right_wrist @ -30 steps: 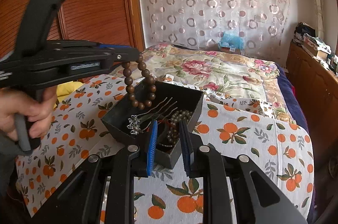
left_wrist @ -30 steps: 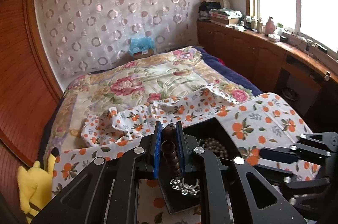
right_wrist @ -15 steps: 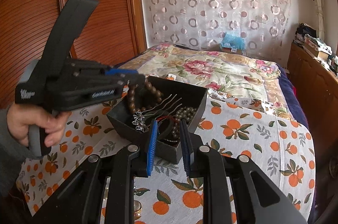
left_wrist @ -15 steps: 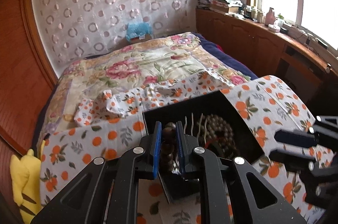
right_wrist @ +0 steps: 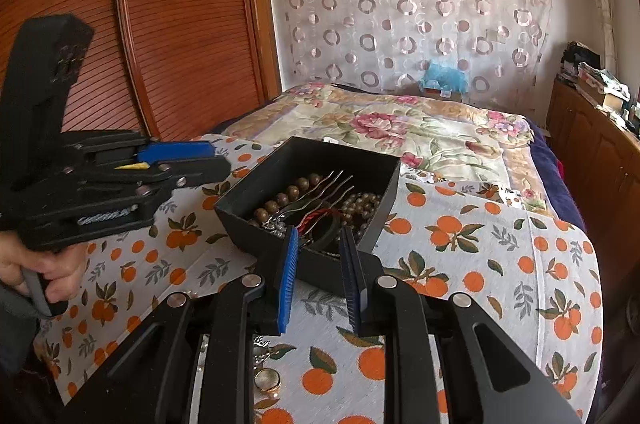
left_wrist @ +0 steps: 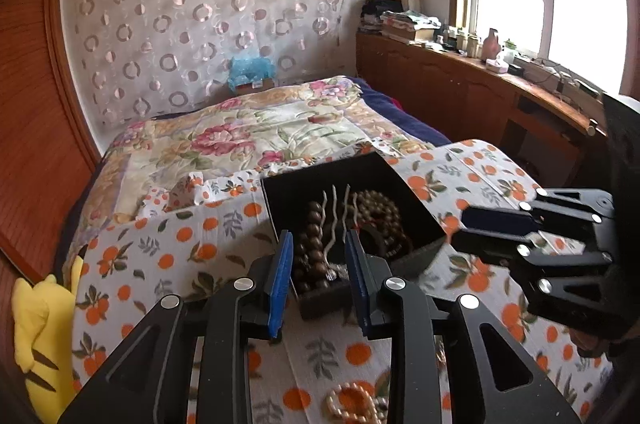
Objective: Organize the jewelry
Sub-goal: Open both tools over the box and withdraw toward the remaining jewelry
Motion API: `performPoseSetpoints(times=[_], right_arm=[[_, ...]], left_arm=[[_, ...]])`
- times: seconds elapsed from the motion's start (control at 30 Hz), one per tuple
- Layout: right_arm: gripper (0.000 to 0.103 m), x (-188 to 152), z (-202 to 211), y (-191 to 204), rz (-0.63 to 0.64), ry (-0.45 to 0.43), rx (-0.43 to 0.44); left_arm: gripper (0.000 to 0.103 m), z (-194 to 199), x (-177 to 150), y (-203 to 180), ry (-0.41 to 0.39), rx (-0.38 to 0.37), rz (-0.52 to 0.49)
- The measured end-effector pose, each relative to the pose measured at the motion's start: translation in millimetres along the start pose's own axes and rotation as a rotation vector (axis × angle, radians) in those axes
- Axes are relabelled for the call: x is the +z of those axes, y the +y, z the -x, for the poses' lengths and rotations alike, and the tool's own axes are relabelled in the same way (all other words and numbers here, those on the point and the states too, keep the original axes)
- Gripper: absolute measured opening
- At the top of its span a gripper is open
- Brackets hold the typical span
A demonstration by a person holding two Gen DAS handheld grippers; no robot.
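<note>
The left tool (left_wrist: 318, 272) has just been opening, its jaws apart and empty beside the black box (left_wrist: 416, 199) on the orange-print cloth (left_wrist: 160, 252). The brown bead bracelet (left_wrist: 310, 244) lies inside it beside the hair fork (left_wrist: 334, 224). The right tool (right_wrist: 318, 272) hovers apart, empty, at the box's near edge.
</note>
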State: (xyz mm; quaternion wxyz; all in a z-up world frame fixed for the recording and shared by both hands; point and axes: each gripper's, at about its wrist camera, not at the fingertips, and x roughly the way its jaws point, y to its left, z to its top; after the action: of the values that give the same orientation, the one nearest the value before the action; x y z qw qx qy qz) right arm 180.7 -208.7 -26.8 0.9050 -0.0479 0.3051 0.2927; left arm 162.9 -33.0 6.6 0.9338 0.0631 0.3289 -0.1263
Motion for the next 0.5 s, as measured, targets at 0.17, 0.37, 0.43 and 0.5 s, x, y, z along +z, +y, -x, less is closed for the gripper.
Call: performPoseSetpoints(times=[0.17,0.37,0.43,0.5], right_arm=[[0.024,-4.9,3.8,2.1,-0.006,0.000,0.008],[0.024,-13.3,14.3,11.6,-0.003,-0.003,0.025],[0.024,-17.8,17.2,16.3,0.002,-0.001,0.033],[0.024,-21.4,19.2,19.6,0.007,0.002,0.037]], left_arm=[[0.029,11.2,-17.6,-1.9,0.004,-0.020,0.004],[0.034,21.5,-43.3,-3.7,0.025,-0.026,-0.007],[0.034,24.7,-53.4,-2.0,0.038,-0.034,0.002],[0.034,26.6,-64.2,-0.3,0.056,-0.046,0.017]])
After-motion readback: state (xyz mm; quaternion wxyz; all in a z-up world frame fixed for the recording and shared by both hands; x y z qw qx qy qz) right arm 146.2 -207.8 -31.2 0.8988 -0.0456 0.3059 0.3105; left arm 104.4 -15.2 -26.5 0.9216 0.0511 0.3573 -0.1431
